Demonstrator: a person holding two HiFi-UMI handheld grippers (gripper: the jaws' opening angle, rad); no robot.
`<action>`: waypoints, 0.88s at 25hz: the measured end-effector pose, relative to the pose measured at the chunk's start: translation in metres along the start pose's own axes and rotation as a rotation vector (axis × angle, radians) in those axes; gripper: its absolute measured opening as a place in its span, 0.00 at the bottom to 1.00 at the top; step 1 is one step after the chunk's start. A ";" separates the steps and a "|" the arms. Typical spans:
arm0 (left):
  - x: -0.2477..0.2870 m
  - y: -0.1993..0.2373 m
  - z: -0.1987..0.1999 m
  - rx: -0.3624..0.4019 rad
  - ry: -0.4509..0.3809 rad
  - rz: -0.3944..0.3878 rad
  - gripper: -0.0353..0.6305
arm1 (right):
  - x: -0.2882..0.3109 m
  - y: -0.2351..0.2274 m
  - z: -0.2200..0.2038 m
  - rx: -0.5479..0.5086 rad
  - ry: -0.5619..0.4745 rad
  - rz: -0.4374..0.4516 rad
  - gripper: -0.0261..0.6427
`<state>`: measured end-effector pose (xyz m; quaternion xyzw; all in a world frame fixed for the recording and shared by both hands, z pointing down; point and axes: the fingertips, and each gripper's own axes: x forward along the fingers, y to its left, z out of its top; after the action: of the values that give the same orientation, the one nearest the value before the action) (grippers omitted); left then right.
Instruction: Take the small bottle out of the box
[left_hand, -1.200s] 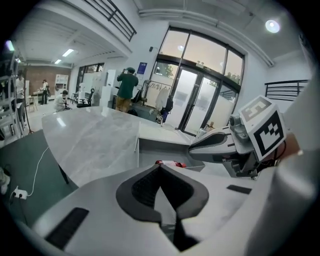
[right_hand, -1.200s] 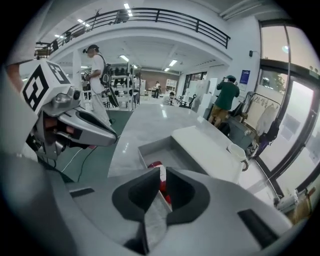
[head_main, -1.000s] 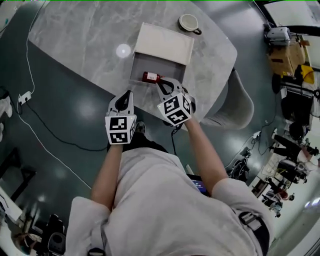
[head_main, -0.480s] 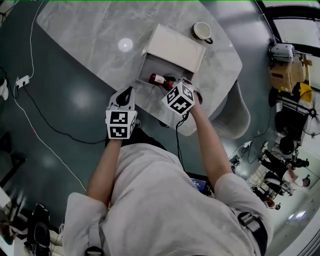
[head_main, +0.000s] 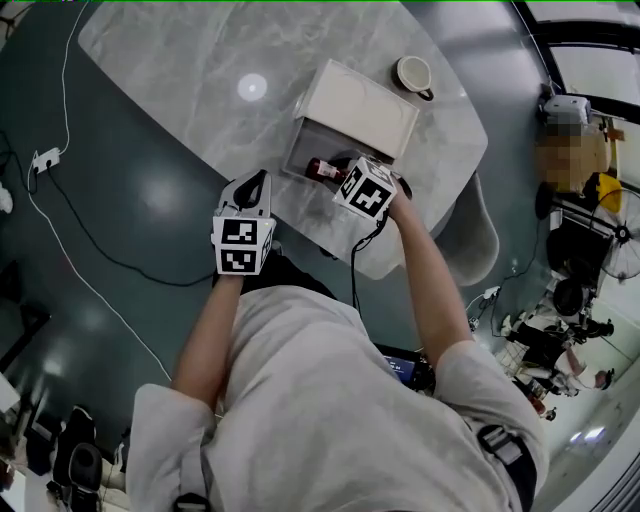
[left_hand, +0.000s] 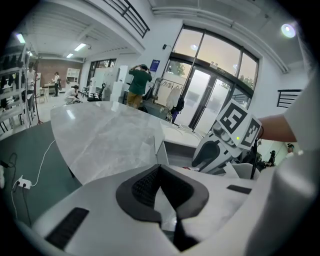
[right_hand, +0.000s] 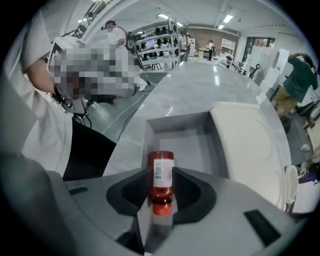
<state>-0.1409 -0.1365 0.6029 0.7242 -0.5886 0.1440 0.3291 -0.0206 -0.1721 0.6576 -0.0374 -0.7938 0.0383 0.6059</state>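
A small red-brown bottle (right_hand: 162, 162) with a white label and a red cap lies in the open white box (right_hand: 195, 125), cap toward me. My right gripper (right_hand: 161, 173) reaches into the box, and its dark pads lie against both sides of the bottle. From above, the bottle (head_main: 320, 168) shows just past the right gripper (head_main: 337, 173), near the box's front wall (head_main: 298, 152). My left gripper (head_main: 257, 181) hangs shut at the table's near edge, left of the box, holding nothing. In its own view the left gripper (left_hand: 161, 167) has its pads together.
The box's lid (head_main: 358, 98) lies folded back on the grey marble table (head_main: 190, 60). A cup (head_main: 412, 73) stands behind the box. Cables run over the dark floor (head_main: 60, 230) at left. A chair (head_main: 470, 230) stands at the table's right.
My right gripper has gone forward into the box, and its jaws, shut a second ago, now stand round the bottle. The left gripper has stayed put.
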 end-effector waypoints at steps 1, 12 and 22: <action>0.001 0.003 0.000 -0.001 0.002 0.001 0.09 | 0.001 0.000 0.000 -0.001 0.008 0.022 0.24; 0.006 0.008 0.008 0.000 0.009 -0.020 0.09 | 0.015 -0.011 0.022 0.038 -0.006 -0.022 0.35; 0.020 0.032 0.020 0.007 0.030 -0.034 0.09 | 0.035 -0.034 0.034 0.091 0.014 -0.121 0.38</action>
<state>-0.1694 -0.1680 0.6096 0.7331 -0.5705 0.1513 0.3380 -0.0627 -0.2026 0.6860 0.0379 -0.7877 0.0376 0.6137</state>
